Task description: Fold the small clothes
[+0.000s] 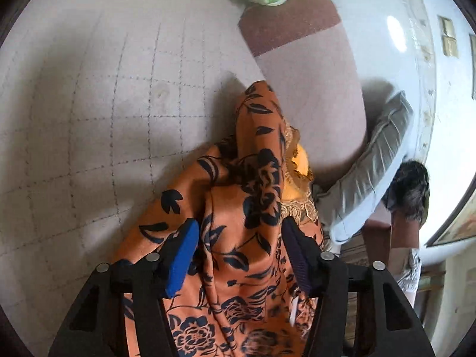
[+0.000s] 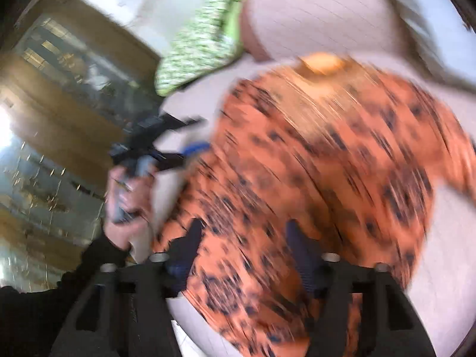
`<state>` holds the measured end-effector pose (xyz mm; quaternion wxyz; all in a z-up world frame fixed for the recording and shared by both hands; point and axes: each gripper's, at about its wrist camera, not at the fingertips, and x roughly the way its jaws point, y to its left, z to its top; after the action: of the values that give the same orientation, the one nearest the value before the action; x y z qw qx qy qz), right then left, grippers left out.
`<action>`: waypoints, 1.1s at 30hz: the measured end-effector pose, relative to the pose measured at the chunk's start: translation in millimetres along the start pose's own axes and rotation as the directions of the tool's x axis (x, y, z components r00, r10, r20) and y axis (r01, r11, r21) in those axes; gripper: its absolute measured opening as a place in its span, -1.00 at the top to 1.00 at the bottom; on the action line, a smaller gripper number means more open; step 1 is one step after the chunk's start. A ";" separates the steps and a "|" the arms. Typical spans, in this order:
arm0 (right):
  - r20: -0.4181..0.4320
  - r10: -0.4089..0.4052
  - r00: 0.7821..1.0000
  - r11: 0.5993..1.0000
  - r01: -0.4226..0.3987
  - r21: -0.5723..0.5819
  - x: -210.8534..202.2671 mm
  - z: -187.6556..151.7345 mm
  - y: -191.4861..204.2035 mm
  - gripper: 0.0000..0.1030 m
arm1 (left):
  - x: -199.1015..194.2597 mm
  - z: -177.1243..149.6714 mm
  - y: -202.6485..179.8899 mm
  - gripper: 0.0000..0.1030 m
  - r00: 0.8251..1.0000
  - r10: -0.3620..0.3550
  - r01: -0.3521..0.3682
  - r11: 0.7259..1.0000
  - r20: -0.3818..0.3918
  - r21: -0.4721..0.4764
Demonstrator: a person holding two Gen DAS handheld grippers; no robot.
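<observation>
Between left tool (image 1: 238,235) pads: orange garment (image 1: 238,208), grip unclear; right tool (image 2: 242,235) blurred, seemingly released.

Left wrist view sharp, daylight, soft. Glare patch on glossy wall (image 1: 397,32) upper right; soft shadows on quilted bedspread (image 1: 98,113) beside orange floral garment (image 1: 238,208). Right wrist view heavily motion-blurred, garment print streaked, window (image 2: 6,128) at left blown out. Both fisheye: bent edges, dark corner vignette.
</observation>
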<state>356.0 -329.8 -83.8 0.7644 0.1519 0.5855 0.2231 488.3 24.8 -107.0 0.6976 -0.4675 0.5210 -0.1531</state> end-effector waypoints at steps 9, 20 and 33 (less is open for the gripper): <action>-0.132 0.009 0.991 0.998 0.000 0.070 162.2 160.4 -5.7 -0.23 | 19.5 1.3 25.7 0.37 0.999 -0.023 0.019 0.994 -0.028 -0.111; -0.114 0.017 0.993 0.992 -0.002 0.129 192.2 172.4 -12.9 0.91 | -9.6 -2.5 10.1 0.92 0.996 -0.084 0.086 0.994 0.034 -0.073; -0.128 -0.132 0.983 0.980 0.148 0.129 190.1 145.0 -31.6 0.69 | -20.1 6.6 65.3 0.77 0.997 0.007 0.014 0.964 0.078 -0.264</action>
<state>541.6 -253.9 -217.8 0.7297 0.1492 0.6532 0.1363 467.9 75.8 -148.2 0.6483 -0.5631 0.5083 -0.0653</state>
